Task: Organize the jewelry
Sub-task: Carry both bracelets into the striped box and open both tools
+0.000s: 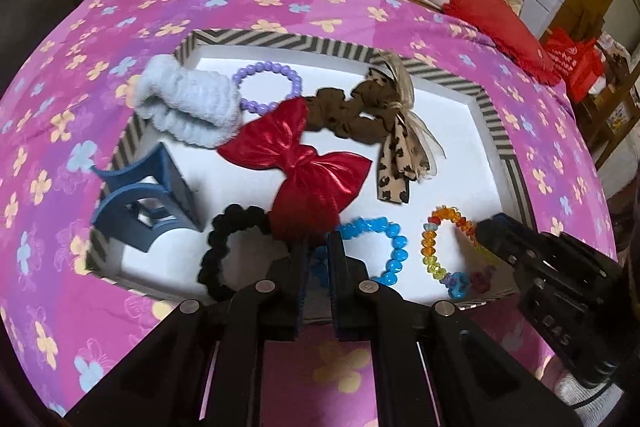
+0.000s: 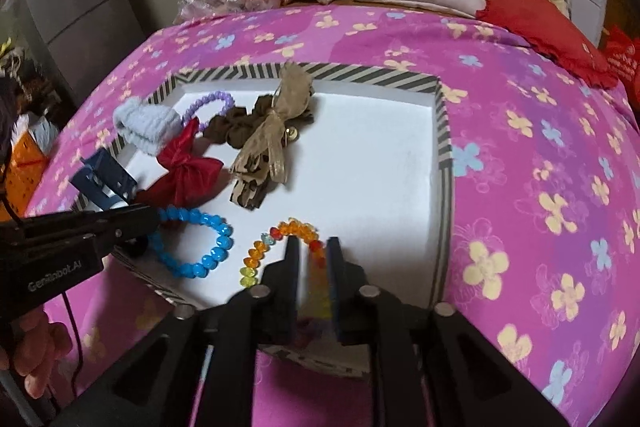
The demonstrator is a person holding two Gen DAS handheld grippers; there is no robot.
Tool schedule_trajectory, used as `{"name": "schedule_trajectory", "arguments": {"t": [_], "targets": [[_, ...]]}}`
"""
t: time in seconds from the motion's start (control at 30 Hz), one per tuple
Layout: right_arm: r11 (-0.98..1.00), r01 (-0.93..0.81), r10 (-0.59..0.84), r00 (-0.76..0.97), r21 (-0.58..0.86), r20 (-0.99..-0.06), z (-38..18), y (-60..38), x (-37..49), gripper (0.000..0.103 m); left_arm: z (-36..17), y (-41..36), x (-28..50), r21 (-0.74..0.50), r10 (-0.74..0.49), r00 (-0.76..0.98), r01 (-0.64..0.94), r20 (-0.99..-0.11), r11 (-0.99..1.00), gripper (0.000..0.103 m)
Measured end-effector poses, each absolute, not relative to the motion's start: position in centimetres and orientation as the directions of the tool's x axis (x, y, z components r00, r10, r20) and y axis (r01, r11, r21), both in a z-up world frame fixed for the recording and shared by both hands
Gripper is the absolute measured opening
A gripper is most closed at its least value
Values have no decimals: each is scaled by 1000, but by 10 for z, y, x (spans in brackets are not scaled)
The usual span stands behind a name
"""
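In the striped tray [image 1: 496,131] on the pink bedspread [image 2: 540,147], a blue claw clip [image 1: 144,203] lies far left (beside a black scrunchie [image 1: 224,251]). The left gripper [image 1: 318,259] pinches the blue bead bracelet [image 1: 394,251]. Rightward, the right gripper [image 2: 314,259] pinches the multicolored bead bracelet [image 2: 260,255].

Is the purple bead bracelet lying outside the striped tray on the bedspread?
No, the purple bead bracelet lies inside the striped tray, near its far edge beside the light blue scrunchie.
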State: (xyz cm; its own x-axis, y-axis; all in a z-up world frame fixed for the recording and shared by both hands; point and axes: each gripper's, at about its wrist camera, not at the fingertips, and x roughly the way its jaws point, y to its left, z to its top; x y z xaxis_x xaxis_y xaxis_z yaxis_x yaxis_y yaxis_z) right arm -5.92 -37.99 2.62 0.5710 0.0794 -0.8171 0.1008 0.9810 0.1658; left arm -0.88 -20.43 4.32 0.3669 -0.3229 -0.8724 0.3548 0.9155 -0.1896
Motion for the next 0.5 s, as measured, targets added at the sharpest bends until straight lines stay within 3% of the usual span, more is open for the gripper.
{"name": "schedule_trajectory", "arguments": {"t": [0.07, 0.17, 0.5], "targets": [[979, 109, 78, 585, 173, -807, 33, -381, -66, 35, 47, -201, -12, -183, -319, 377, 355, -869, 917, 17], [979, 103, 80, 607, 178, -791, 42, -379, -79, 36, 54, -196, -22, -169, -317, 398, 365, -861, 916, 29], [979, 86, 75, 687, 183, -723, 71, -353, -140, 53, 72, -176, -67, -91, -269, 507, 348, -819, 933, 32]]}}
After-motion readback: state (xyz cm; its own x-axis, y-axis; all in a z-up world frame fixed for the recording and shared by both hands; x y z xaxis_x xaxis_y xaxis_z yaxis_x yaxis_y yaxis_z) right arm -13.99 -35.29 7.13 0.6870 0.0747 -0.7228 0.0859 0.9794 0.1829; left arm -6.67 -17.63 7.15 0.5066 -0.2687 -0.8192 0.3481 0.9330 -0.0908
